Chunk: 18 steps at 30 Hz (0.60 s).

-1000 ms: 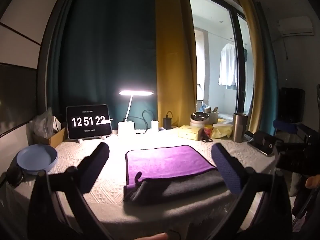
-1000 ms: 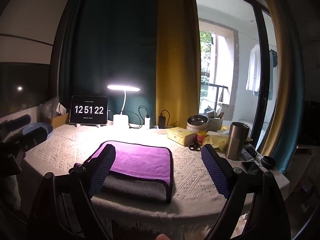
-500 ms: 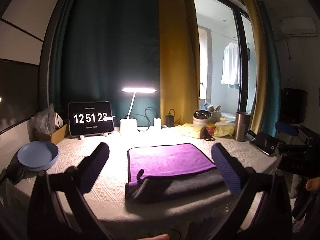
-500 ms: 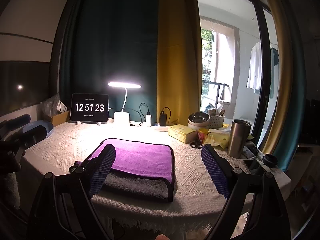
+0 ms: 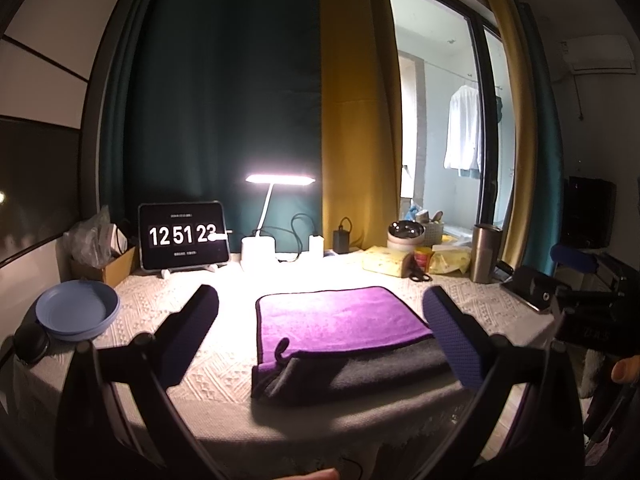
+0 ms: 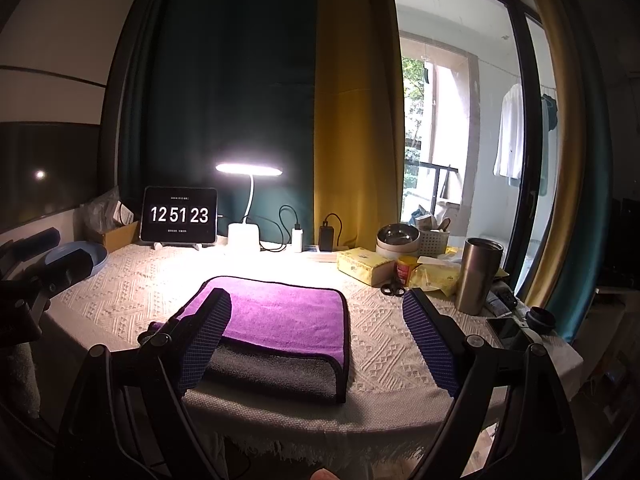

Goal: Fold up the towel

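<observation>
A purple and grey towel (image 5: pixel 340 328) lies folded on the white tablecloth (image 5: pixel 224 368), purple side up, its grey layer showing along the near edge. It also shows in the right wrist view (image 6: pixel 280 320). My left gripper (image 5: pixel 320 336) is open and empty, held back from the table's near edge, its fingers either side of the towel. My right gripper (image 6: pixel 320 340) is open and empty, also short of the table, with its left finger (image 6: pixel 204 340) in front of the towel's left part. The right gripper also shows at the right of the left wrist view (image 5: pixel 580 300).
A blue plate (image 5: pixel 78 312) sits at the left. A clock tablet (image 5: pixel 184 236), lit lamp (image 5: pixel 260 248) and chargers stand at the back. A steel tumbler (image 6: pixel 478 276), tissue packs (image 6: pixel 362 266), scissors (image 6: pixel 394 289), bowl (image 6: pixel 398 238) and phone (image 6: pixel 506 328) crowd the right side.
Both wrist views have drifted slightly; the towel has not moved. Both grippers stay open and empty. The clock went from 12:51:22 to 12:51:23.
</observation>
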Available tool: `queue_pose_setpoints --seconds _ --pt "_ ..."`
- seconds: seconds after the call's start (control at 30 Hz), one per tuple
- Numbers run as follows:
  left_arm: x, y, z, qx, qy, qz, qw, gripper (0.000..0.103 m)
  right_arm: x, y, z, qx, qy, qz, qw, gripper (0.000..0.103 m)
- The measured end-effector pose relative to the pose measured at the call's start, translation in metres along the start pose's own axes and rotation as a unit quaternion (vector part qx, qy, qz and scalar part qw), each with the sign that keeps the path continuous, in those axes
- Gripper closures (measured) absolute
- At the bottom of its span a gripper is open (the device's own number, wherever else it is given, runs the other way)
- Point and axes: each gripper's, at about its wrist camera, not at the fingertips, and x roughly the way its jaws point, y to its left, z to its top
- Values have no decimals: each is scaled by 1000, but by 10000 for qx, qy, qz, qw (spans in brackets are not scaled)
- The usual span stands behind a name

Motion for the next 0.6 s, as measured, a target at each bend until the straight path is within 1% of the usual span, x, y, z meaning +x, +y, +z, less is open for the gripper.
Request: queue_pose_setpoints --seconds 0.6 --pt "2 2 -3 -16 60 3 10000 0 2 -1 -3 39 42 3 10000 13"
